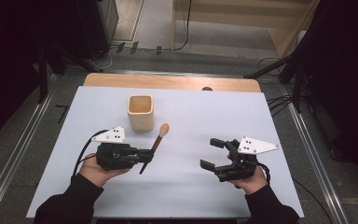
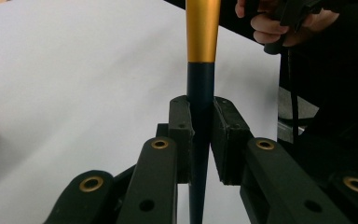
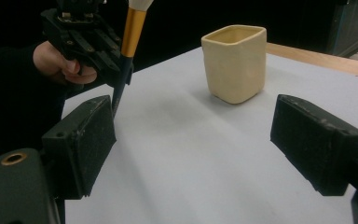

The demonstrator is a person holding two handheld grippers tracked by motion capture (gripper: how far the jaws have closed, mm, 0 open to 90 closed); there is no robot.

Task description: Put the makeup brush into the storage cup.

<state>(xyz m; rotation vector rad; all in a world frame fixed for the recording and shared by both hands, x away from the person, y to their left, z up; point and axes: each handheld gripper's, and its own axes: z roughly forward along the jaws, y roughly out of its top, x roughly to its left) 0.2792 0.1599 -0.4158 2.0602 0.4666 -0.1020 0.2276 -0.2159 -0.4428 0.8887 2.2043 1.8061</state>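
Bare white table [image 1: 186, 186] is left between the grippers: the left gripper [image 1: 145, 155] is clamped tight on a brush [image 1: 154, 145], the right gripper [image 1: 216, 153] is held wide open and empty. The brush's dark handle is seen pinched in the left gripper view, its tip cut off. Just beyond stands a cream cup [image 1: 141, 112], its inside hidden.
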